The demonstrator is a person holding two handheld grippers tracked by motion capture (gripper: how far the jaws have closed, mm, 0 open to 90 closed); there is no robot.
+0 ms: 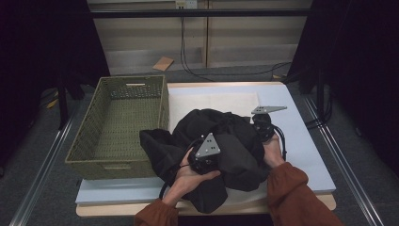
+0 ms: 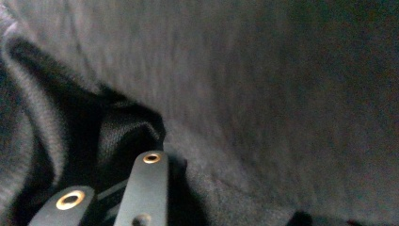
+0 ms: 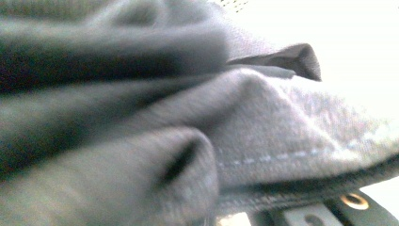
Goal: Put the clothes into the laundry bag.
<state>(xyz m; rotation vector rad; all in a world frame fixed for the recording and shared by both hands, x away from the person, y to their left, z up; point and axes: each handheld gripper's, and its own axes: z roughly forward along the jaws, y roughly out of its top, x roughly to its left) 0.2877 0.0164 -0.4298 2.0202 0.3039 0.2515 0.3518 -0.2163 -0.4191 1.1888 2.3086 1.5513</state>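
Pale blue table in dark room, green basket left, black garment bunched between both grippers, right gripper clamped on its hem, left gripper buried in folds, grip unclear.

Dark grey cloth lies bunched in thick, blurred folds from nine o'clock across to three o'clock. A stitched hem runs along its lower edge toward four o'clock, and a loose flap peaks near one o'clock against a bright white surface. At five o'clock the right gripper rises into the hem, its jaws closed on the cloth.
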